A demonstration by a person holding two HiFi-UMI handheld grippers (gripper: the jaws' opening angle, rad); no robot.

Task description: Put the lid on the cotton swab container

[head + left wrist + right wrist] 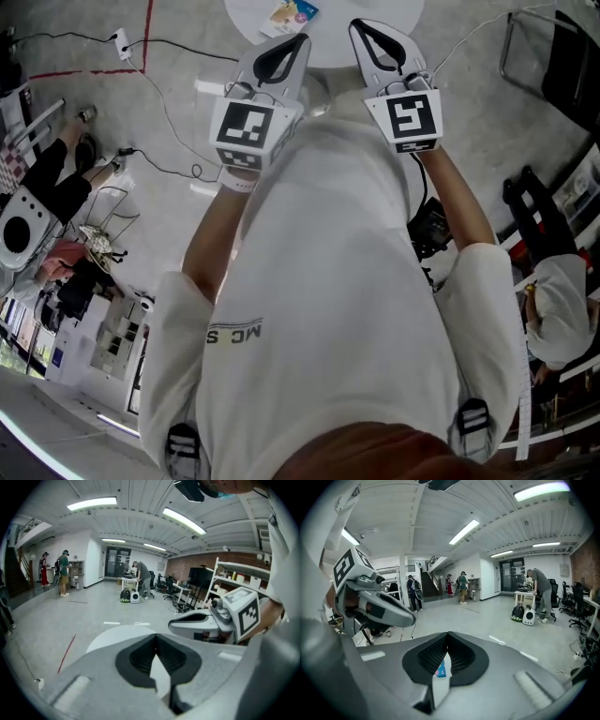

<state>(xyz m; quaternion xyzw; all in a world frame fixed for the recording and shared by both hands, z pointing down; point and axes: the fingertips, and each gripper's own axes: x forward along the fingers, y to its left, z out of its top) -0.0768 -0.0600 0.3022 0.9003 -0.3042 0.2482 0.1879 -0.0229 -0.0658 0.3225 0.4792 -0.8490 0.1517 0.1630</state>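
Left tongs (303, 40) and right tongs (357, 25), both closed and empty, held before the chest. The blue-printed container (293, 13) lies beyond on the round white counter (333, 30); its long axis is unreadable.

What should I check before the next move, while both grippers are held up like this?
1. Left gripper empty: ok, fingers together with nothing between them.
2. Right gripper empty: ok, fingers together with nothing held.
3. Fingers opened, ready to grasp: not ok, both are shut.
4. Container and lid located: cannot tell; only a colourful packet shows on the white table.
5. Grippers apart from each other: ok, a gap shows between them.
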